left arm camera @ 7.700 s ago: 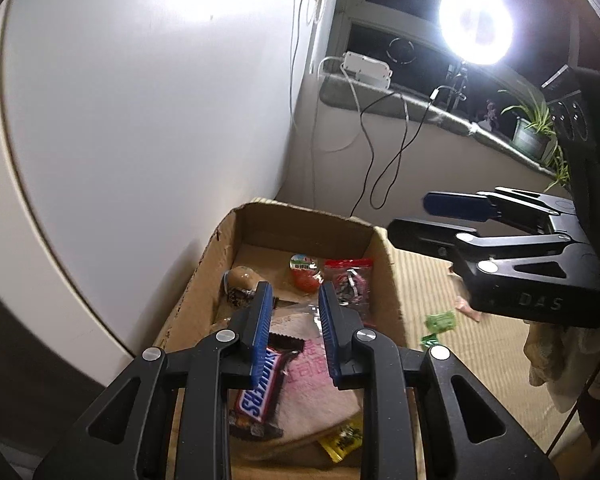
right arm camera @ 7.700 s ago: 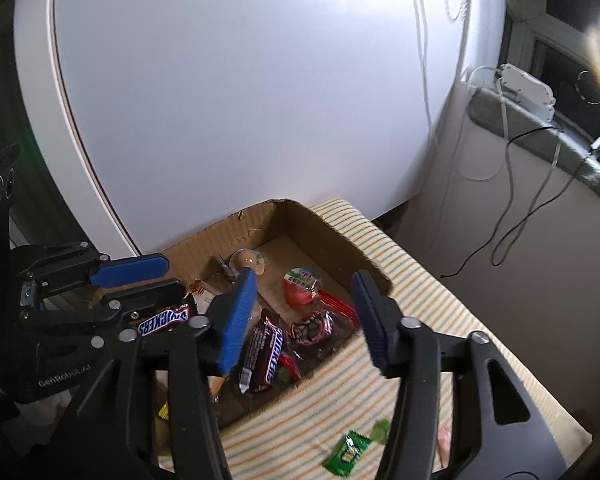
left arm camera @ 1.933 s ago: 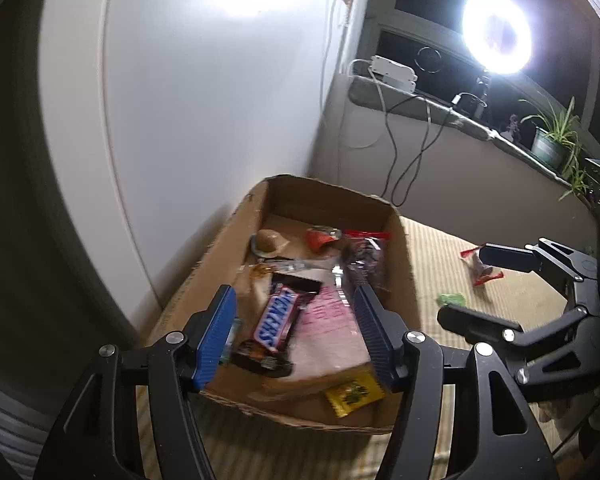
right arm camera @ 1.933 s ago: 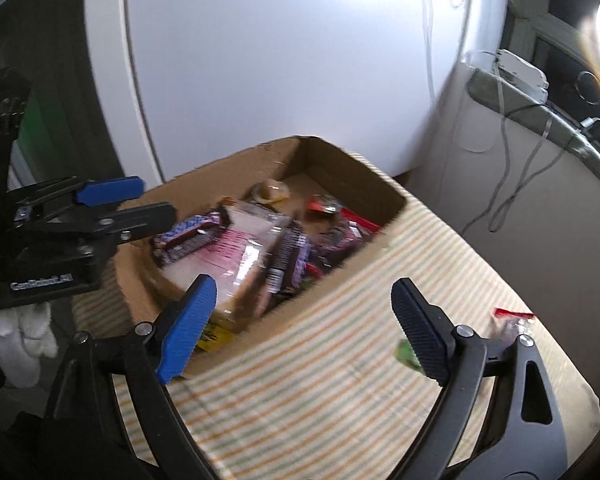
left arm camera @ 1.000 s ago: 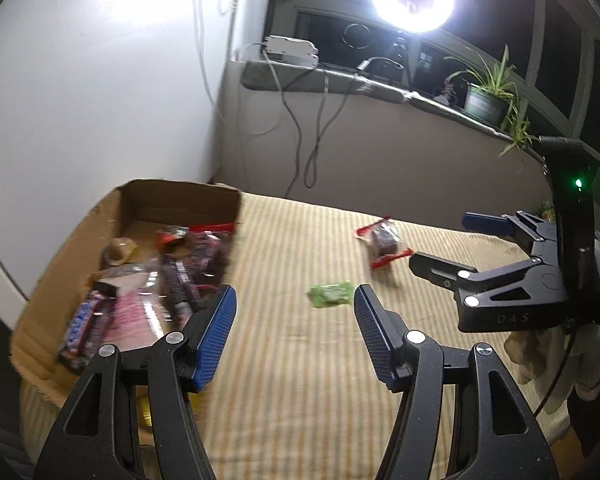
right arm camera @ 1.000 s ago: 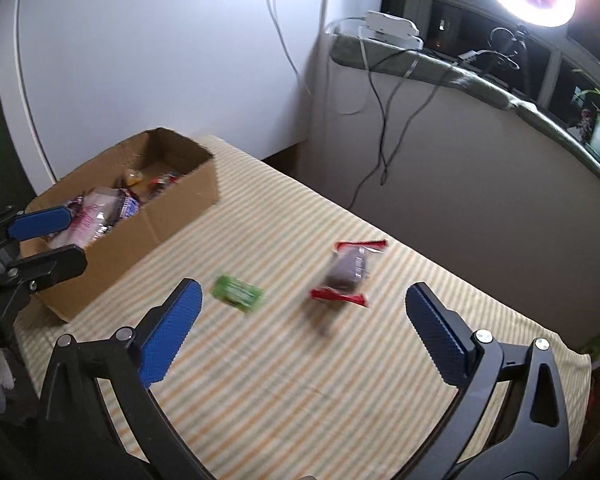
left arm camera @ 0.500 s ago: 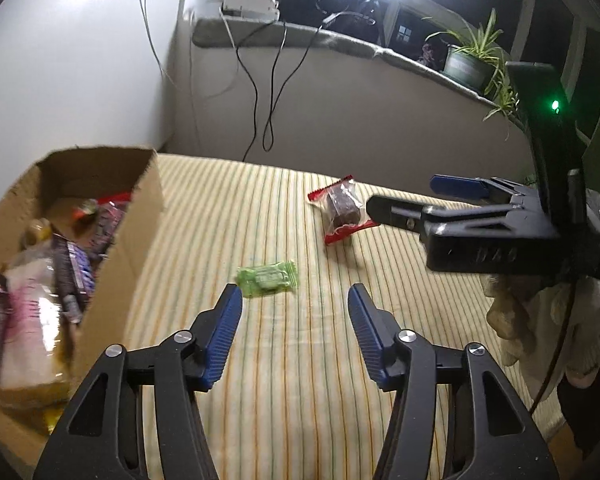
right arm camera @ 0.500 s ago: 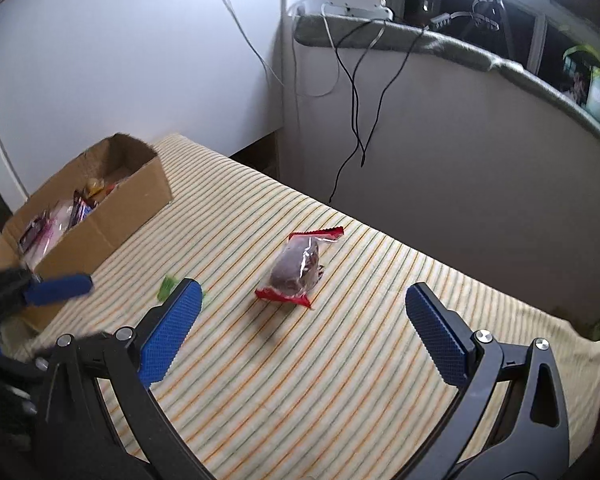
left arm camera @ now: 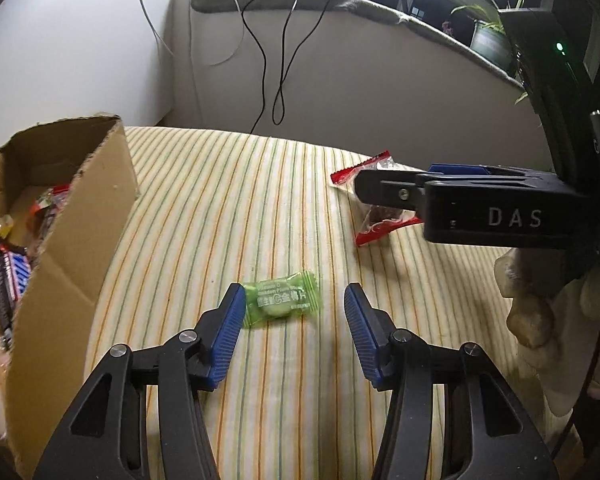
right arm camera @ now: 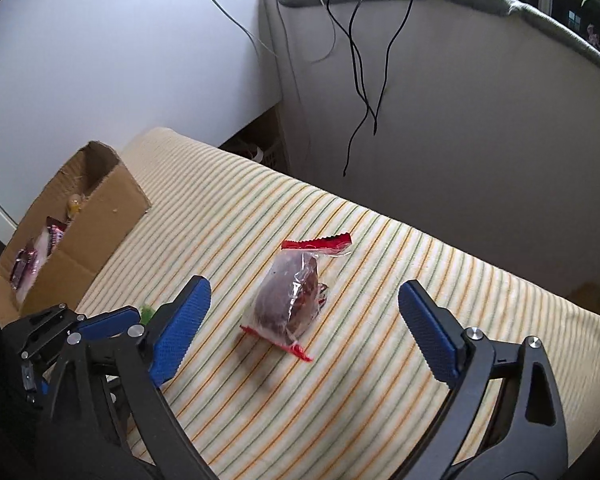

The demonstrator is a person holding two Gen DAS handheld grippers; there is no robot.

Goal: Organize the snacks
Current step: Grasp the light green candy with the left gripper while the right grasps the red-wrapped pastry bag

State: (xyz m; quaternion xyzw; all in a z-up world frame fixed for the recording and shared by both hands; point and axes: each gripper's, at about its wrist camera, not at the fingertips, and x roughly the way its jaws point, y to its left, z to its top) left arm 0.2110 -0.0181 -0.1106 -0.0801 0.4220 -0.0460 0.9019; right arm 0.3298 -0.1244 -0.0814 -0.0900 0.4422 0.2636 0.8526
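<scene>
Two loose snacks on the striped cloth-covered desk [left arm camera: 228, 184]: one small green-wrapped candy [left arm camera: 281, 303] near the middle, one clear packet with red sealed ends and a dark brown cake inside [right arm camera: 290, 304] toward the far right edge. One open brown cardboard box [left arm camera: 76, 216] at the left edge, holding several wrapped bars and sweets, among them a Snickers bar [left arm camera: 10, 280].

Left black gripper with blue pads [left arm camera: 294, 310] angled down at the green candy, jaws closing, candy lying at the tip of the left pad, neither pad pressing it. Right black gripper with blue pads [right arm camera: 300, 322] spread wide around the red-ended packet, jaws closing, packet between them and clear of both pads. One gloved hand [left arm camera: 540, 304] seen carrying the right gripper.

Half a second earlier, both grippers farther from their targets, both snacks smaller in view; left jaws slightly wider. Nearly eight seconds earlier, both grippers poised over the box, left one almost shut above the Snickers bar.
</scene>
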